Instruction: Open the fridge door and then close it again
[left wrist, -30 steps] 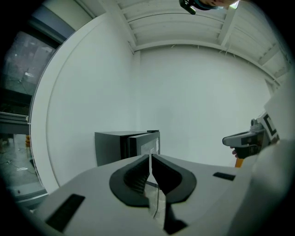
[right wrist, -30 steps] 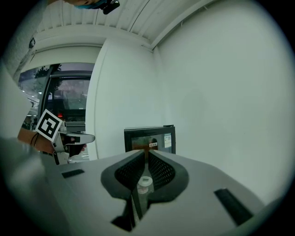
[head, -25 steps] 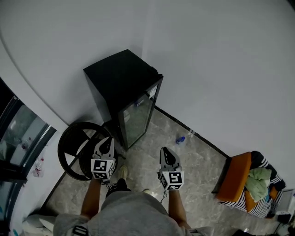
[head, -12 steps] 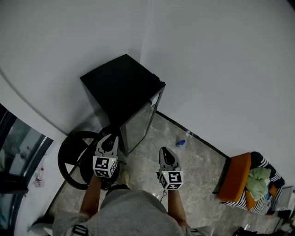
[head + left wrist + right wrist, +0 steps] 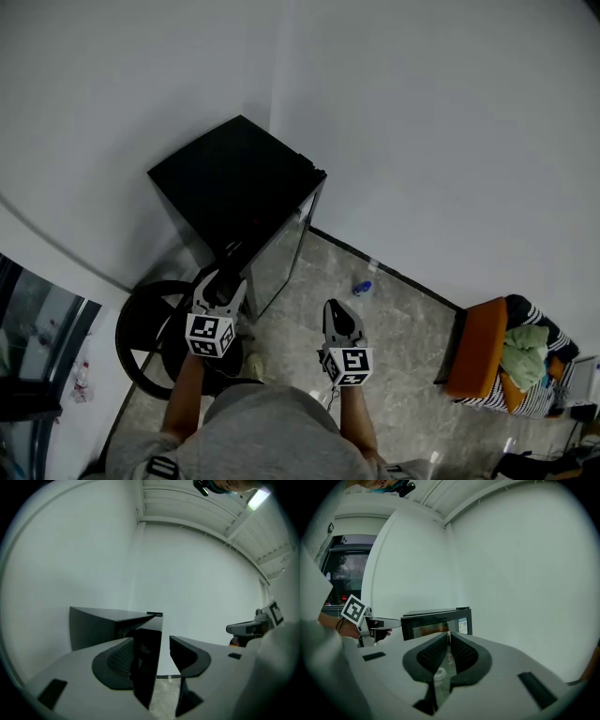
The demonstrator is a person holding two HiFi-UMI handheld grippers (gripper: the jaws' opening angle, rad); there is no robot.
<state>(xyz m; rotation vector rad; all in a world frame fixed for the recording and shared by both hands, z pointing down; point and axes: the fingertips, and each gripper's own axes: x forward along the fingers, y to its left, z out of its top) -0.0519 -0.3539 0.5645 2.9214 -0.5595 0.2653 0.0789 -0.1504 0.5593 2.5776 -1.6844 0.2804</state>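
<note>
Two tools are out in front of the person, but only one is at work. The left hand-held gripper (image 5: 222,283) is up against the black fridge (image 5: 230,173) that stands in the corner of the room, and its jaws, which have just been opening, are spread wide. In the left gripper view the free upright edge of the fridge door (image 5: 146,667) stands between those jaws, close against the left one with a clear gap to the right one, so I'd say nothing is pinched yet. The right hand-held gripper (image 5: 339,317) hangs over the grey floor (image 5: 403,323), well apart from the fridge, its jaws pressed together on nothing. From the right gripper view the glass-fronted door looks flat against the cabinet, so I take it as closed. That puts us at the very start, in the opening step, at the point of taking hold. As I judge it, the next move calls for the left jaws to close on the door's edge, or hook behind it, and then draw it out in an arc about the hinge, presumably on the far side. The seal may resist at first, and a thin edge could slip out of a loose pinch. A black wheel-like disc (image 5: 141,328) sits by the person's left leg, near enough to mind.
</note>
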